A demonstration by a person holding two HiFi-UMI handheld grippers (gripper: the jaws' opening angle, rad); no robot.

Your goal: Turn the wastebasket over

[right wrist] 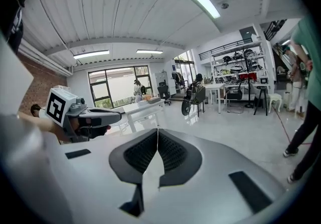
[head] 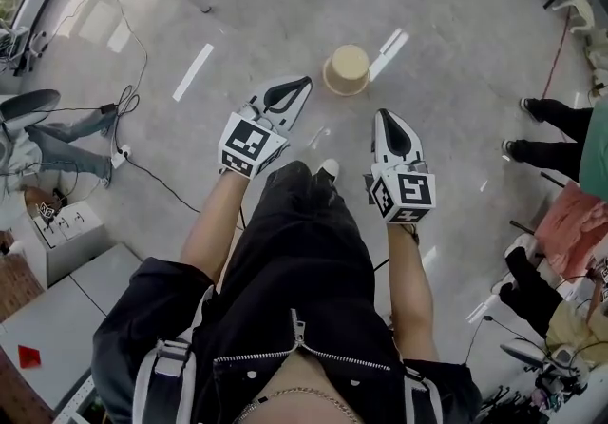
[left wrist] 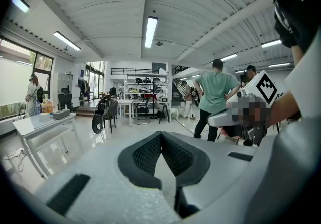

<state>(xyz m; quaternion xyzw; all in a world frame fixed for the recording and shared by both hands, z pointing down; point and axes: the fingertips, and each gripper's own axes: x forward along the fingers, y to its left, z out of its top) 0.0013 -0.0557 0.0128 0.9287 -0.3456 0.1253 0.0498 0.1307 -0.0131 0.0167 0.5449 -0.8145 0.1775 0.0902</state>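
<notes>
Wastebasket (head: 347,68) too small; prob. upside down, can't confirm.

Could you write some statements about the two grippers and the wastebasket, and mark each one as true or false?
1. The left gripper and the right gripper both have shut jaws. True.
2. The left gripper holds the wastebasket. False: nothing is between its jaws, and the wastebasket stands apart from it on the floor.
3. The wastebasket is black. False: it is beige.
4. The wastebasket stands ahead of both grippers. True.
</notes>
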